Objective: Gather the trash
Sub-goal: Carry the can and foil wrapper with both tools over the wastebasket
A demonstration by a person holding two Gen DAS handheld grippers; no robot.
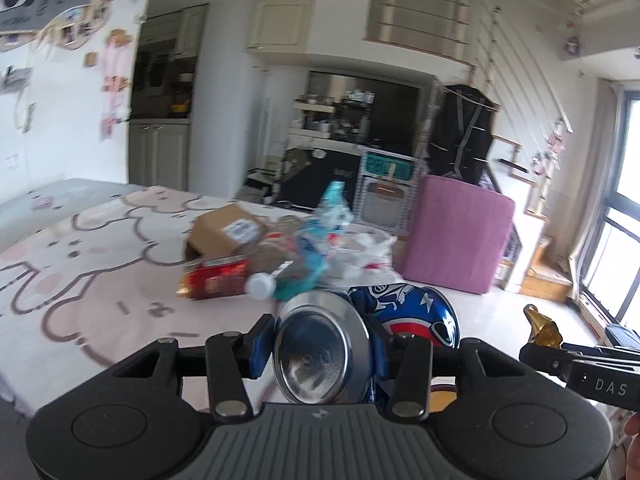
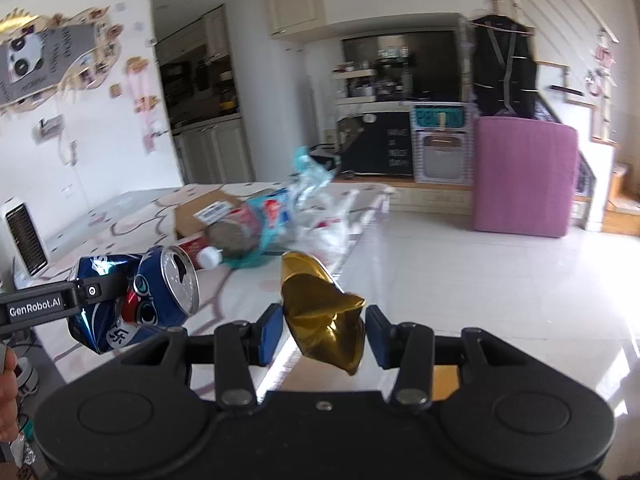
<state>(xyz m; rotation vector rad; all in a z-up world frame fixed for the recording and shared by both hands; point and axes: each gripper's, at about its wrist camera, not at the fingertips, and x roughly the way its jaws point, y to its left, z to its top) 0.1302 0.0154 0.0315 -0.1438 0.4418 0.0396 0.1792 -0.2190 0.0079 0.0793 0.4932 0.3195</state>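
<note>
Between left jaws, crushed blue can (image 1: 320, 360)

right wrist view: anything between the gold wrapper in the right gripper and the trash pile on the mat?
No object. Between the gold wrapper and the trash pile, the right wrist view shows only bare patterned mat.

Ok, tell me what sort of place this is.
Probably a home's open living area: a cartoon-print mat strewn with trash, a kitchen nook with shelves of cookware behind, and a railed staircase to an upper level.
</note>
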